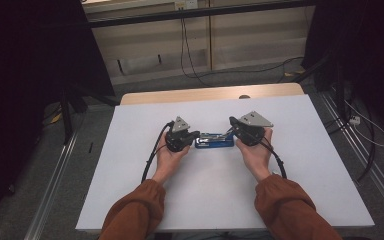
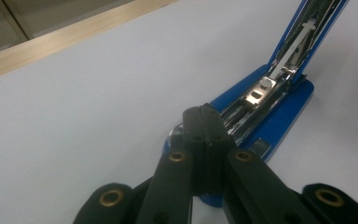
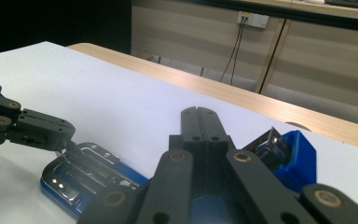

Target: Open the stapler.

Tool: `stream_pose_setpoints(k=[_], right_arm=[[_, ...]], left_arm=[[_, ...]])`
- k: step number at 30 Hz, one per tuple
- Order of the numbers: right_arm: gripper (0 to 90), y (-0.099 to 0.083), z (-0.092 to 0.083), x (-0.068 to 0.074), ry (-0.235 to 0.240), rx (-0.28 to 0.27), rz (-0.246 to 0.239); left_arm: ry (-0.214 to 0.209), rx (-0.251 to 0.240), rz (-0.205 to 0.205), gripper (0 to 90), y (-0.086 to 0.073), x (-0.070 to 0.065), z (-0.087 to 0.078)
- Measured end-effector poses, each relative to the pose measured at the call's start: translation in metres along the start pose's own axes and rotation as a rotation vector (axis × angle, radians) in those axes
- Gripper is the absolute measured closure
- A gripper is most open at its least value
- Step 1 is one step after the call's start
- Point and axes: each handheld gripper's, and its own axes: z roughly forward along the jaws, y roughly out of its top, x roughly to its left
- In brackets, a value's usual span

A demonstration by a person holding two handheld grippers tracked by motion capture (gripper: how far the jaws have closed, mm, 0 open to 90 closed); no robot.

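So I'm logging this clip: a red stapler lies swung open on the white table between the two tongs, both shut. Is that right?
Not quite: the stapler is blue, not red, as the left gripper view shows. The rest holds: it lies swung open on the white table between the left tongs and the right tongs, both shut.

sleeves (image 1: 135, 212): rust-orange | hand-held gripper (image 1: 181, 135): black; grey plate; black cable
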Motion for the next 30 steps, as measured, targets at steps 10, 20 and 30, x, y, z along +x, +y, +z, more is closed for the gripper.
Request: stream_pose_setpoints(k=[10, 20, 30], right_arm=[[90.0, 0.0, -0.002, -0.003, 0.012, 0.013, 0.003], [90.0, -0.001, -0.008, -0.012, 0.009, 0.022, 0.017], [90.0, -0.007, -0.014, -0.025, -0.011, 0.042, 0.031]], left_arm=[[0.002, 0.0, 0.0, 90.0, 0.0, 0.0, 0.0], [0.003, -0.002, 0.005, 90.0, 0.0, 0.0, 0.0], [0.002, 0.0, -0.001, 90.0, 0.0, 0.0, 0.0]])
